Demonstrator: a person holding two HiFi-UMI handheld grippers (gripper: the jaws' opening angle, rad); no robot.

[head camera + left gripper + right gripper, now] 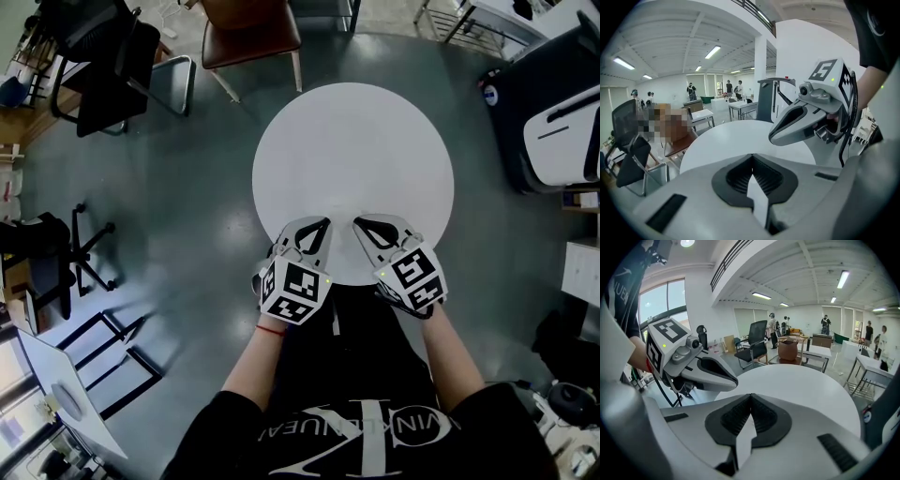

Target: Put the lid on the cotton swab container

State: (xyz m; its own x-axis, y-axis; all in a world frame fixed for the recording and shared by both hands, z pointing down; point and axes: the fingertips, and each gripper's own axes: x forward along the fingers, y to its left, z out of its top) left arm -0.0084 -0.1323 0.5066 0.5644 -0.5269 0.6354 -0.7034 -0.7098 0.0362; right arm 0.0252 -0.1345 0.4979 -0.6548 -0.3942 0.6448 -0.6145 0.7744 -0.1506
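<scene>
My left gripper (317,227) and right gripper (366,226) hover pressed shut on nothing at the table (356,141) edge — nothing to cap in sight, so presumably waiting.

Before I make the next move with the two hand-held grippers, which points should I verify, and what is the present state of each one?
1. Left hand-held gripper empty: ok, jaws shut with nothing between them.
2. Right hand-held gripper empty: ok, jaws shut with nothing between them.
3. Grippers apart from each other: ok, side by side above the near edge of the round table, not touching.
4. Cotton swab container in view: not ok, no view shows it.
5. Lid in view: not ok, no view shows it.
</scene>
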